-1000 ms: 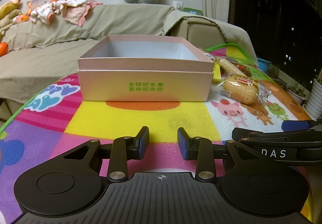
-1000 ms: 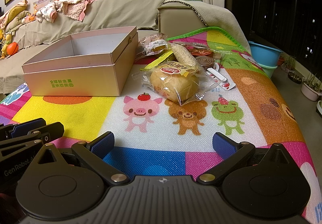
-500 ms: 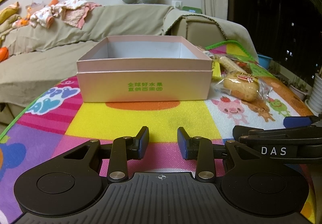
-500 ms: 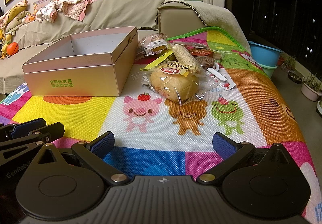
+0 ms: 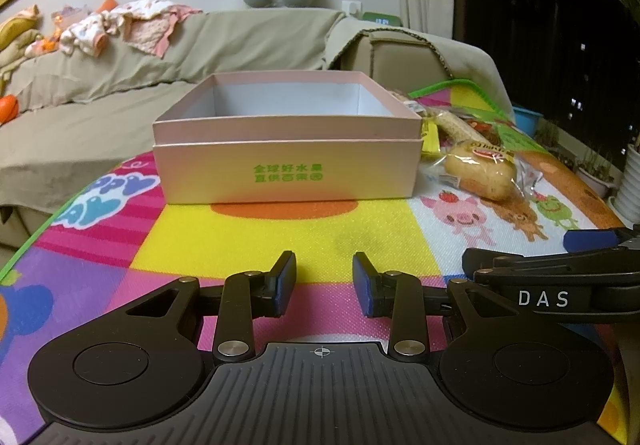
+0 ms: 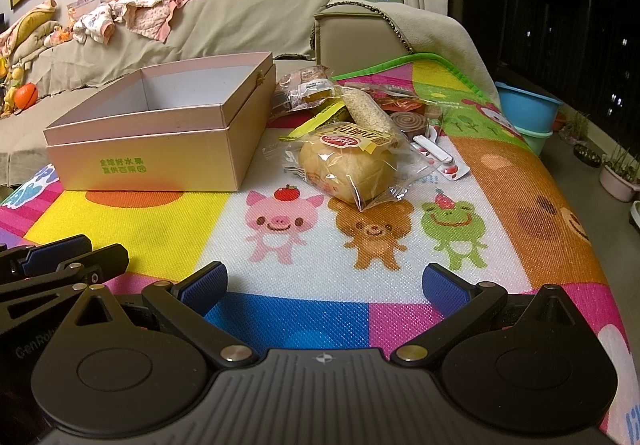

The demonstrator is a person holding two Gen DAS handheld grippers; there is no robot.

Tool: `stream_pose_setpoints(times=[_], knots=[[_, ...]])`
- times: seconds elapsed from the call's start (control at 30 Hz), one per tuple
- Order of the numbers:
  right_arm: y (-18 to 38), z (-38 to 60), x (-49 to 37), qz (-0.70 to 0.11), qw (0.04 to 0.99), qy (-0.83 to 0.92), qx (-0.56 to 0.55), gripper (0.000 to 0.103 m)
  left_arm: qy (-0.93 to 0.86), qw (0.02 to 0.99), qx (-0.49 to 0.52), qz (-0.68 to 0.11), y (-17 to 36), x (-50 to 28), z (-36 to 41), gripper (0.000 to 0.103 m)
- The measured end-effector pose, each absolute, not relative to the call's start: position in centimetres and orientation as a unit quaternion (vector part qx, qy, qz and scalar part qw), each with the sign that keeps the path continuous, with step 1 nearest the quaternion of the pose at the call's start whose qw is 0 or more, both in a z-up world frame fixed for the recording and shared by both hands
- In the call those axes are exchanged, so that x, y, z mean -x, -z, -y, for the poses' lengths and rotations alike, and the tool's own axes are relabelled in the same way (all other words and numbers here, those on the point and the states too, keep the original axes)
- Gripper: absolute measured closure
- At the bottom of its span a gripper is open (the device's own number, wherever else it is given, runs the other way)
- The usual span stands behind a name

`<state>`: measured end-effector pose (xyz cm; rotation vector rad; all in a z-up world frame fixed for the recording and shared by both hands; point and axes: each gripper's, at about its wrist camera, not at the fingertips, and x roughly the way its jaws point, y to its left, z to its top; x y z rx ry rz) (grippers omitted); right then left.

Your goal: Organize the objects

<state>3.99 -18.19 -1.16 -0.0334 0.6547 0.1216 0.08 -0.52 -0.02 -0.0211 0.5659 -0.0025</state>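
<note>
A pink open box (image 5: 286, 169) (image 6: 160, 149) with green print stands on the colourful mat, and what I can see of its inside holds nothing. Right of it lies a pile of wrapped snacks, with a bun in a clear wrapper (image 6: 346, 167) (image 5: 480, 175) at the front. My left gripper (image 5: 324, 285) hovers low in front of the box, open with a narrow gap and nothing between its fingers. My right gripper (image 6: 324, 285) is open wide over the mat, short of the bun. Each gripper shows at the edge of the other's view.
A cartoon play mat (image 6: 372, 229) covers the surface. Behind the bun lie more packets (image 6: 308, 91), a brown spiral sweet (image 6: 408, 123) and a white wrapped piece (image 6: 436, 155). A covered sofa (image 5: 120, 85) stands behind. Blue tubs (image 6: 528, 113) and plant pots (image 6: 618, 177) sit on the floor at right.
</note>
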Motion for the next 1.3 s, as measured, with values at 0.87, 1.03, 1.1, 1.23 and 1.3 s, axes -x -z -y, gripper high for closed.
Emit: stream_pose_setpoints(times=[0.87,1.03,1.1,1.23,1.3], knots=[[0.1,18.3,-5.7,-0.389,0.916,-0.091,0.029,0.000,-0.002,0.969,0.029,-0.244,-7.0,-3.4,-7.8,0.067],[-1.5,18.9,-6.0,-0.354,0.928,-0.118,0.011,0.000,-0.040,0.968,0.022,-0.246,-7.3,-7.9,-11.0,0.068],[-2.8,19.2,-6.1,-0.307,0.948,-0.089,0.010,0.000,-0.044,0.964,0.020,-0.260,-6.8,-9.9,-11.6,0.068],[-5.0,19.8,-8.3,-0.291,0.950,-0.108,0.037,0.000,-0.036,0.958,0.033,-0.282,-5.8,-13.4,-12.1,0.068],[-5.4,20.1,-9.1,-0.293,0.947,-0.122,0.055,0.000,-0.032,0.959,0.034,-0.279,-5.2,-14.0,-12.0,0.068]])
